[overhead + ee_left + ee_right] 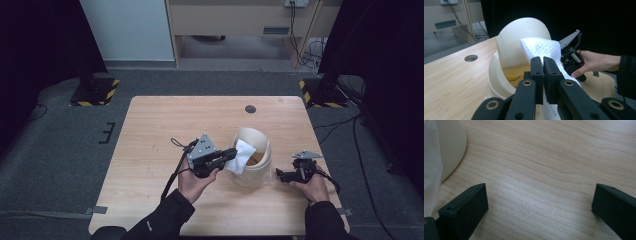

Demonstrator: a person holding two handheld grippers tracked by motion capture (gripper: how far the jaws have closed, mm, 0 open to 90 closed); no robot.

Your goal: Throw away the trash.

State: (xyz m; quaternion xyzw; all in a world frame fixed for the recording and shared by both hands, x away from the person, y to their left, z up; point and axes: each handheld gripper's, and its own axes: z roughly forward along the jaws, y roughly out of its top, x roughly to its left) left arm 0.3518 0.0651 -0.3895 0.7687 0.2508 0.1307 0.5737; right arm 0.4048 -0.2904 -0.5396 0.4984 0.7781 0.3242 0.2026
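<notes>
A light wooden table (150,150) with a small round grommet hole (250,109) near its far edge carries the scene. Near its front middle stands a cream-coloured, round plastic bin with a domed swing lid (256,159); an opening under the dome is seen, with something yellowish inside. A white, waffle-textured paper towel (240,156) is held at the bin's mouth, draped over the rim and partly inside the opening.

The left gripper (543,65) is seen with its jaws closed on the lower part of the paper towel, the sheet being pinched between them right at the bin. The right gripper (281,175) is held low over the table just to the right of the bin, its jaws spread wide with nothing between them.

The towel is judged to have been picked up and brought to the bin, so most of the work appears done. What is left is for the towel to be pushed fully through the opening and released.
</notes>
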